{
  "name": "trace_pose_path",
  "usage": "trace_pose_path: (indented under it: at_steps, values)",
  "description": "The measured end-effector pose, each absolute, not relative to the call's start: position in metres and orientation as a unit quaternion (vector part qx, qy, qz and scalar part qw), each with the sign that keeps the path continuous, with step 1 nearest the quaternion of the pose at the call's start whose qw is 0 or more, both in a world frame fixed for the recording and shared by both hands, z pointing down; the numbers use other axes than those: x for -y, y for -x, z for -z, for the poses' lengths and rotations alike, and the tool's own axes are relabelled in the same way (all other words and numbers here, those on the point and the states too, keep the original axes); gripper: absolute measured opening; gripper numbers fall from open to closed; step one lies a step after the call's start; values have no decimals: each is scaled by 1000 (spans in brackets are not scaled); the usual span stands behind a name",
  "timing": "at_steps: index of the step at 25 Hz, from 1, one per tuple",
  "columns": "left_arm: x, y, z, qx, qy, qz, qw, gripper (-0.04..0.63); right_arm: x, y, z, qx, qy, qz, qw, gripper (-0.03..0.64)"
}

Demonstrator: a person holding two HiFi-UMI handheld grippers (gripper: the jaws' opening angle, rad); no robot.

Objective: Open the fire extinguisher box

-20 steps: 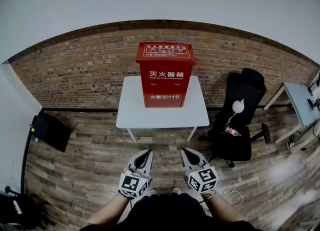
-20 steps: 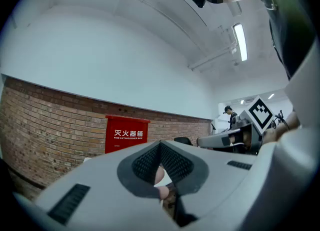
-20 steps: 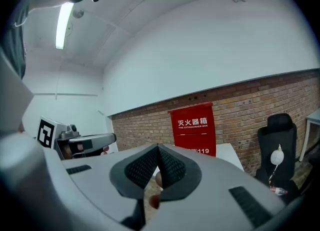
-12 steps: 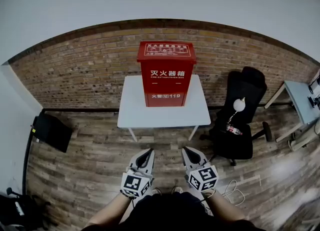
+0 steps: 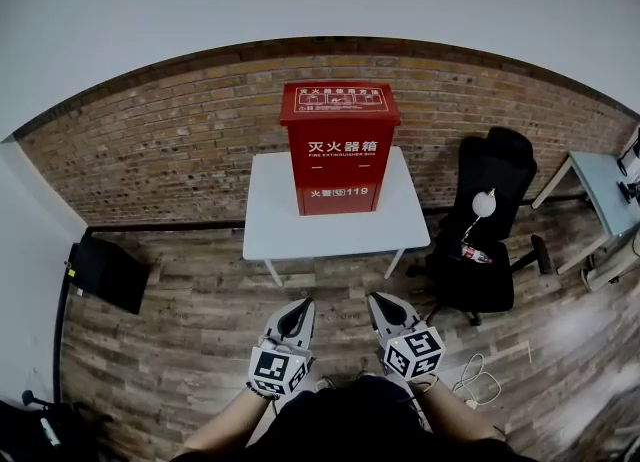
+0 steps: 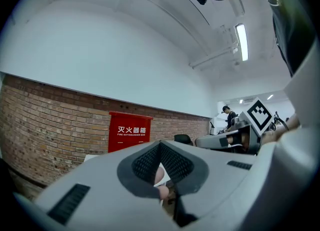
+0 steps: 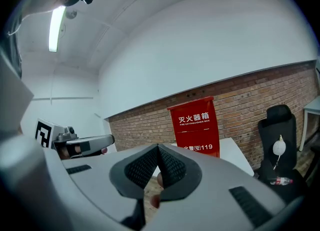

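Fire extinguisher box (image 5: 339, 155), red and closed, stands upright on the white table (image 5: 300, 235) by the brick wall. The left gripper (image 5: 298, 310) and right gripper (image 5: 382, 306) hang well apart from it, jaws pressed together, empty. Tugging the door without bracing could slide or tip the tall box. Its white print reads "灭火器箱", "FIRE EXTINGUISHER BOX" and "火警 119".

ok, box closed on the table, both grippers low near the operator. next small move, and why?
Probably step closer and raise both grippers toward the fire extinguisher box: it stands closed on the white table, well ahead of the left gripper and right gripper, whose jaws are shut with nothing between them.
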State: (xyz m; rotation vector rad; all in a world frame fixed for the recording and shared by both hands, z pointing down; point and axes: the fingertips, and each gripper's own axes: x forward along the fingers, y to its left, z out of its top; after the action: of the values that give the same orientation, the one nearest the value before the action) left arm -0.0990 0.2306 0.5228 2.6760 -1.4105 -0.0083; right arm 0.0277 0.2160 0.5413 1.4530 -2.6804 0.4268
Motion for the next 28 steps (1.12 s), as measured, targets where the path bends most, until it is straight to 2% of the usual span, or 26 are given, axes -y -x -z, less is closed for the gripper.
trace_pose_path:
  at_steps: [14, 28]
  values:
    - [-189, 112, -534, 463, -884, 3, 64, 48, -168, -22, -559, 857, -485, -170, 47, 18]
    - [-37, 103, -537, 499, -863, -4, 74, 48, -14, -54, -547, 865, -475, -154, 47, 18]
